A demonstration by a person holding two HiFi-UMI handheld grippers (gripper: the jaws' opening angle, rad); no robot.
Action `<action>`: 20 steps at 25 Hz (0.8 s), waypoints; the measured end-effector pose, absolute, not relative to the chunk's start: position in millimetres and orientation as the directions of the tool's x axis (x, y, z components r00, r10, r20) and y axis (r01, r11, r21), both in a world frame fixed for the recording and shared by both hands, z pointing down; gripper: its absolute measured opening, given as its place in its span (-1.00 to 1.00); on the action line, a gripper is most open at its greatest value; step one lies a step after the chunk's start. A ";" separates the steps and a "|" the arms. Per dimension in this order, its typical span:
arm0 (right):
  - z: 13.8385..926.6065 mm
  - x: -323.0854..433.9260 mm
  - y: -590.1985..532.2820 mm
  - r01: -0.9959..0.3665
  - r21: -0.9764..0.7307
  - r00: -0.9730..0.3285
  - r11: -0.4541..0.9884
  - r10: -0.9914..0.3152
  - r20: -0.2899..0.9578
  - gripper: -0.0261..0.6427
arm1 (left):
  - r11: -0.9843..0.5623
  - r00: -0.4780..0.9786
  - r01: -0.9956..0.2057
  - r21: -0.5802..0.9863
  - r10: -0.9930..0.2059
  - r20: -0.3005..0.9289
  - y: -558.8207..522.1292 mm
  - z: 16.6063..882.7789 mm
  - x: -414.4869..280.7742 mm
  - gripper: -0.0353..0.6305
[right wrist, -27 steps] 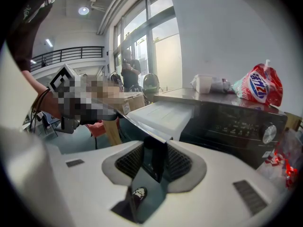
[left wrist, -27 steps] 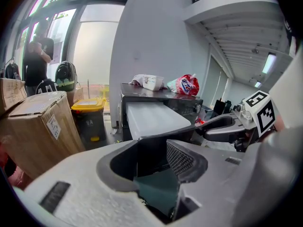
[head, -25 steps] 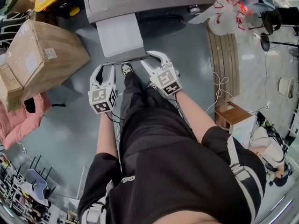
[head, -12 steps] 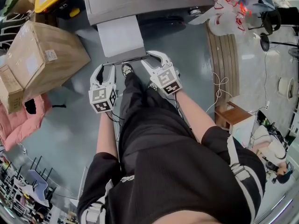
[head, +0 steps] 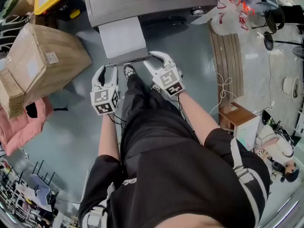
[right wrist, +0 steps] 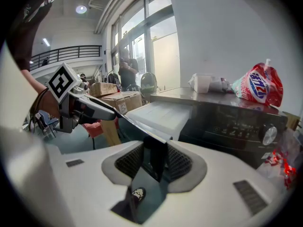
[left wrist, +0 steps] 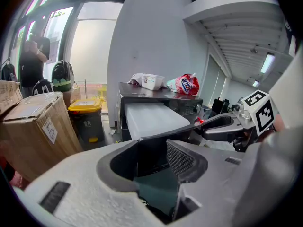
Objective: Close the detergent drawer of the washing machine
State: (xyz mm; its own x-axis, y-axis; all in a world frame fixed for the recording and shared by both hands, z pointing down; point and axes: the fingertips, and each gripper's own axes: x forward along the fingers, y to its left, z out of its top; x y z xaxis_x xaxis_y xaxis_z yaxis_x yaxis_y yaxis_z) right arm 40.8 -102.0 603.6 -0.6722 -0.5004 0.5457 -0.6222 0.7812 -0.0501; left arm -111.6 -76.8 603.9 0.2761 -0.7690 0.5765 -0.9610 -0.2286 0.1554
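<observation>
The detergent drawer (head: 121, 34) stands pulled far out of the washing machine (head: 142, 1), its pale top bare and its dark front panel (head: 126, 61) nearest me. My left claw (head: 105, 69) is clenched on the left end of that panel. My right claw (right wrist: 152, 162) is clenched on the right end, where the thin dark edge sits upright between the meshed pads. I judge the push has not got far, since most of the drawer shows.

To do this well I should drive both hands straight toward the machine together, so that neither corner leads and the drawer does not skew and bind. I should keep the panel level, not press it down, as both claws tilt downward. Near the end I must let go, or the jaw tips may get caught between the panel and the machine's face. My shoe (head: 128, 71) lies below the panel, clear of its path
</observation>
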 end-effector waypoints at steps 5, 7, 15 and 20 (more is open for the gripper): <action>603.4 40.8 -103.4 -0.623 -0.048 -0.670 0.781 -0.501 0.547 -0.49 | -0.231 0.279 -0.960 0.156 -0.769 0.575 -78.3 603.6 -111.6 -0.32; 604.2 39.9 -104.5 -0.624 -0.048 -0.670 0.780 -0.501 0.548 -0.49 | -0.232 0.279 -0.960 0.156 -0.770 0.574 -79.5 604.3 -112.3 -0.32; 604.1 39.3 -106.4 -0.625 -0.046 -0.668 0.780 -0.502 0.550 -0.49 | -0.233 0.280 -0.960 0.156 -0.770 0.574 -81.4 603.8 -113.1 -0.31; 604.9 39.3 -107.7 -0.625 -0.045 -0.668 0.779 -0.504 0.548 -0.49 | -0.235 0.280 -0.960 0.154 -0.771 0.572 -82.8 604.8 -112.8 -0.32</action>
